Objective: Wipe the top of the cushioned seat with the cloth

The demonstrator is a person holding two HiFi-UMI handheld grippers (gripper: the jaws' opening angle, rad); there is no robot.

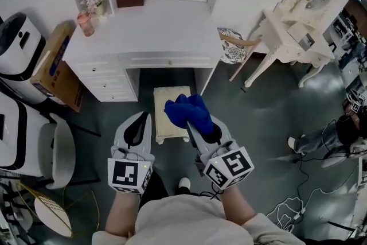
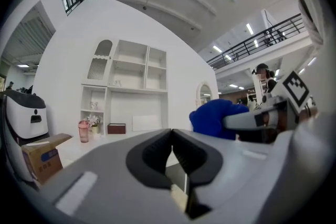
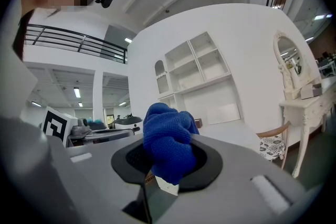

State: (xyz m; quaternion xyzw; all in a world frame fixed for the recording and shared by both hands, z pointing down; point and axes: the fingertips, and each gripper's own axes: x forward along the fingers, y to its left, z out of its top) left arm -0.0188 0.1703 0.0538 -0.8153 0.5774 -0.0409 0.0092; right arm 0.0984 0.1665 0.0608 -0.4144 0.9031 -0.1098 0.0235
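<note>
1. Right gripper [image 1: 196, 123]: jaws clamped on the bunched blue cloth [image 1: 186, 111]. Cloth hides the tips in head view; right gripper view shows it pinched btwn pads.
2. Left gripper [image 1: 143, 119]: jaws together, nothing btwn them, clear only in left gripper view.
3. Cushioned seat [image 1: 170, 98] sits under desk [image 1: 155, 28] front edge. Cloth and grippers cover part of it; contact w/ cloth can't be told.
</note>
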